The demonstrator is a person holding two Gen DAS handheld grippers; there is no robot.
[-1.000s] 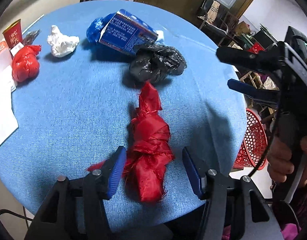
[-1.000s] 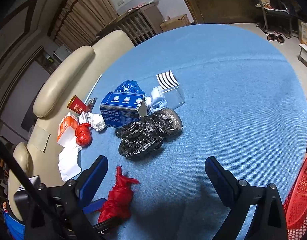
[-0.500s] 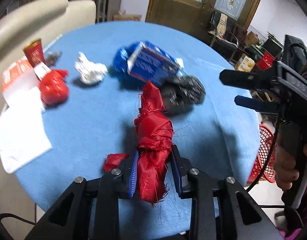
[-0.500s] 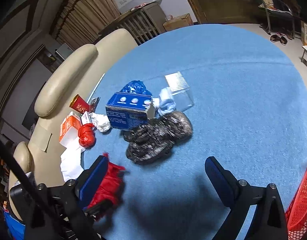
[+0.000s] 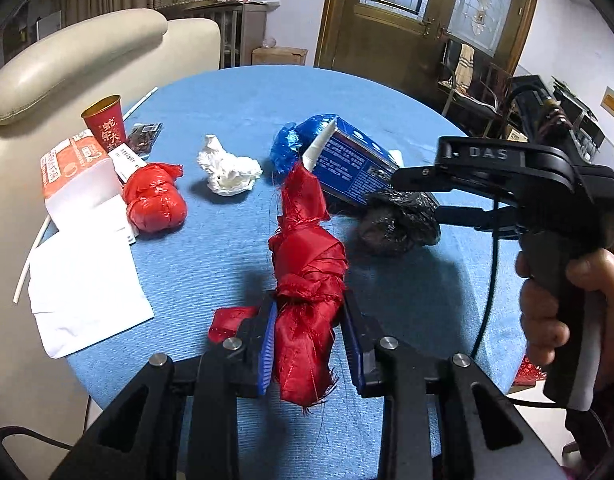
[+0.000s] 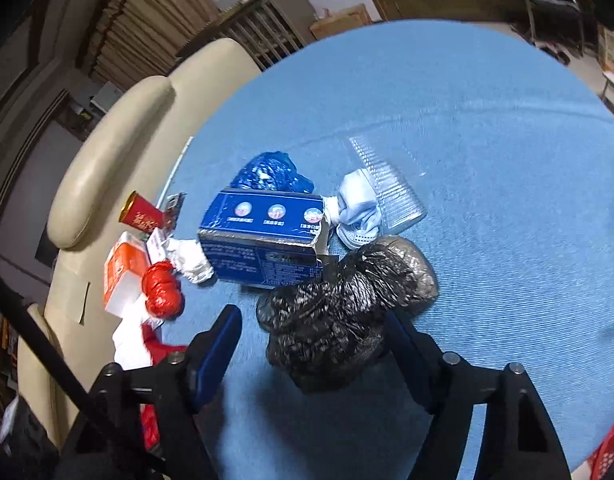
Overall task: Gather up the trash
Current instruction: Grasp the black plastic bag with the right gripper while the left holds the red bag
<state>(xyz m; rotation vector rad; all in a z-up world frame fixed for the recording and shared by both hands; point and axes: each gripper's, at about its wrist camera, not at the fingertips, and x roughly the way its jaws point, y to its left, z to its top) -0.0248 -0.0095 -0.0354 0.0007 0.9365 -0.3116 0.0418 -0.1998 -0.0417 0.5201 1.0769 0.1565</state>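
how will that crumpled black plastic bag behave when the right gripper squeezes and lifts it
The crumpled black plastic bag looks soft, so it will likely compress between the right gripper fingers. Probably light for its bulk. Its glossy film may slip, and loose folds could sag.

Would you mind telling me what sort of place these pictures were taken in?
Most likely a lived-in home, a living or dining room. A round table with a blue cloth stands beside a cream sofa, and a wooden door with patterned glass panes is behind it, with household clutter along the wall.
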